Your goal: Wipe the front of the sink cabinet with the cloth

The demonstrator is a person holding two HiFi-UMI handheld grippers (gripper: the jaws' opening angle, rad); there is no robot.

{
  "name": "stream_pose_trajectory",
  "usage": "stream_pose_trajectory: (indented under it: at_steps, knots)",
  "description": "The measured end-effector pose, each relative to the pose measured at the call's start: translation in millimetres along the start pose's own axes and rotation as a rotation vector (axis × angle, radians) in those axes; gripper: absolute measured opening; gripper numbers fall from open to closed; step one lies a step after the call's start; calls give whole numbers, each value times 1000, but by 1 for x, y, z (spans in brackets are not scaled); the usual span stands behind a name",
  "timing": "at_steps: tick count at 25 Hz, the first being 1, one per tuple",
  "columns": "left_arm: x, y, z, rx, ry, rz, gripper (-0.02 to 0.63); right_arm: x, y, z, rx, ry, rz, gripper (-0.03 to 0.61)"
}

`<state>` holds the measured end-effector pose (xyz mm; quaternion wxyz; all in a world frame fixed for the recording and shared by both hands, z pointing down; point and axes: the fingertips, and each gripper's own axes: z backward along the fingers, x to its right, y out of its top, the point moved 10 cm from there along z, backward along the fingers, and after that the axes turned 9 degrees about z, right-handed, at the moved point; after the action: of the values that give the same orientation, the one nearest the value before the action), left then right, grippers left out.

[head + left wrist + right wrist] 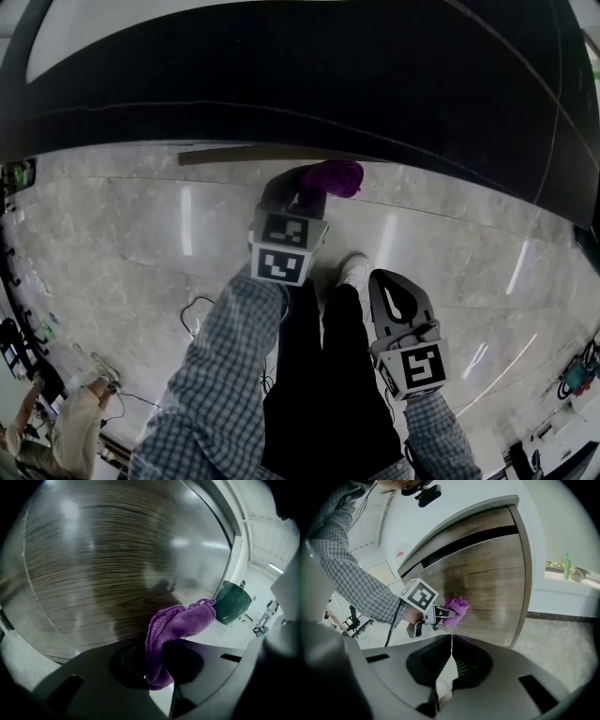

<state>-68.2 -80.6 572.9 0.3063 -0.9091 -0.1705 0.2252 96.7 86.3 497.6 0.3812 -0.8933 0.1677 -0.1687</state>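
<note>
A purple cloth [180,623] is bunched between the jaws of my left gripper [158,660], which is shut on it. The cloth [334,177] is held up to the lower part of the wood-grain cabinet front [108,569], just above the floor; whether it touches the wood I cannot tell. In the right gripper view the left gripper [433,613] and the cloth [457,606] lie against the cabinet front [492,578]. My right gripper [394,292] hangs back over the floor beside the person's leg, jaws shut together on nothing [451,639].
Glossy marble floor [141,234] runs along the cabinet base. The person's white shoe [354,270] is near the cabinet. Cables [195,309] trail on the floor, and another person [70,436] crouches at the lower left. A dark green bin [232,604] stands past the cabinet's end. A green bottle [567,565] sits on a ledge.
</note>
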Motion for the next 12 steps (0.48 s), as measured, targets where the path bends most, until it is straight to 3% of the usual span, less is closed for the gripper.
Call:
stream_pose_trajectory:
  at_steps: [12]
  knots:
    - [-63,-15,29,-6,116,28,69,-17,10,-17,-6,46,47,18]
